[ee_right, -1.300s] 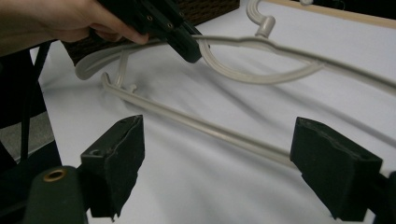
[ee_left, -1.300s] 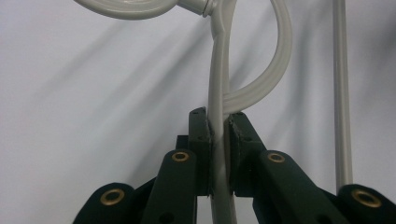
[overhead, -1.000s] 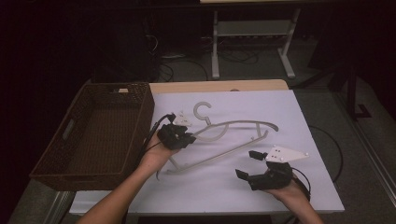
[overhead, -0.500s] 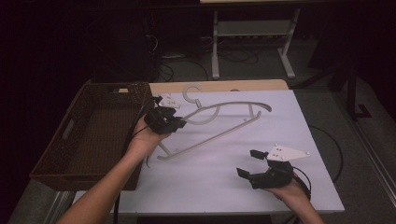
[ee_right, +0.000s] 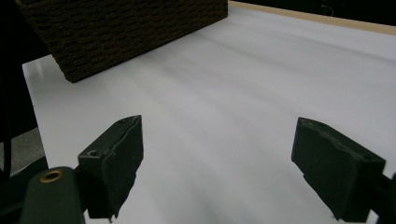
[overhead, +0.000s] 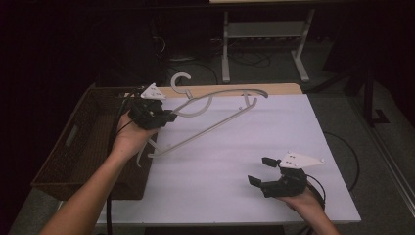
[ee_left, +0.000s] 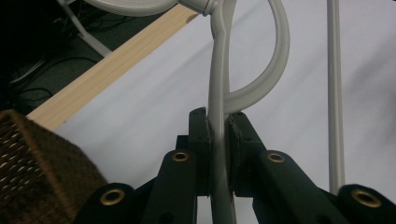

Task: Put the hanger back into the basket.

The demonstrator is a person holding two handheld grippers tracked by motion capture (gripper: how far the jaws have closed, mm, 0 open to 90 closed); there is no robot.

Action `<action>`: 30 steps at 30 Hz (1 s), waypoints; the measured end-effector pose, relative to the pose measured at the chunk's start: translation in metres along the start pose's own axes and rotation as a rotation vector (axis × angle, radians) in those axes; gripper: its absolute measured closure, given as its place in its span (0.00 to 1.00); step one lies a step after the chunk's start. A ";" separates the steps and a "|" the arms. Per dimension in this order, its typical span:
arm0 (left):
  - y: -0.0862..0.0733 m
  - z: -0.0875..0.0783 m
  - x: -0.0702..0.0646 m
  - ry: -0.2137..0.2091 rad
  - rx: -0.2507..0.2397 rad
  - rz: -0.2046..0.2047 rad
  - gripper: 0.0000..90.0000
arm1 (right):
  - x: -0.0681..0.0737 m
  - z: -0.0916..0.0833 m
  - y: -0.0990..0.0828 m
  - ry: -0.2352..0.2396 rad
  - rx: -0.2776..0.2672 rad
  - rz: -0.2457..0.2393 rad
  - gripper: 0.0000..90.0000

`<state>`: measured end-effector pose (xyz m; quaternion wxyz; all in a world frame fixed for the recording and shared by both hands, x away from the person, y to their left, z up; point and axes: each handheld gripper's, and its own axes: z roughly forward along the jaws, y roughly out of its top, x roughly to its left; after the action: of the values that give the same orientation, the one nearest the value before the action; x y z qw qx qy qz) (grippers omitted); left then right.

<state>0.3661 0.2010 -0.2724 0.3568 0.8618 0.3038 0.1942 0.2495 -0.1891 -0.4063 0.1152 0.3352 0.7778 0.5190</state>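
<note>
A pale grey plastic clothes hanger (overhead: 210,120) is held tilted above the white table top, its hook (overhead: 181,81) toward the far edge. My left gripper (overhead: 169,116) is shut on the hanger's curved arm near the neck, close to the basket's right rim. In the left gripper view the jaws pinch that flat arm (ee_left: 218,116) between them, and the straight bar (ee_left: 335,93) runs at the right. My right gripper (overhead: 262,170) rests low near the table's front right, jaws wide open, with nothing between its fingertips (ee_right: 116,154).
A dark woven basket (overhead: 73,142) stands at the table's left side; its wall (ee_right: 121,32) rises at the far left in the right gripper view. The white table (overhead: 254,147) has a wooden far edge (overhead: 279,89). A metal stand (overhead: 264,34) is on the floor beyond.
My left gripper has carried the hanger up and to the left, toward the basket, lifting it off the table. The right gripper has stayed in place, open.
</note>
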 end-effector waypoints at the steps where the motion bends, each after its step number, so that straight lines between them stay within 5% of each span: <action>1: -0.001 -0.002 0.002 0.005 -0.002 -0.006 0.91 | 0.000 0.000 0.000 0.000 0.002 0.001 0.18; 12: -0.016 -0.035 0.030 0.057 -0.008 -0.025 0.91 | -0.003 -0.003 0.000 -0.020 -0.022 0.018 0.18; 30: -0.064 -0.086 0.086 0.180 0.004 -0.152 0.91 | -0.005 -0.002 0.001 -0.035 -0.031 0.022 0.18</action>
<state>0.3575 0.3361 -0.2515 0.3402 0.8160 0.3995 0.2424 0.2525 -0.1936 -0.4056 0.1283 0.3511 0.7637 0.5264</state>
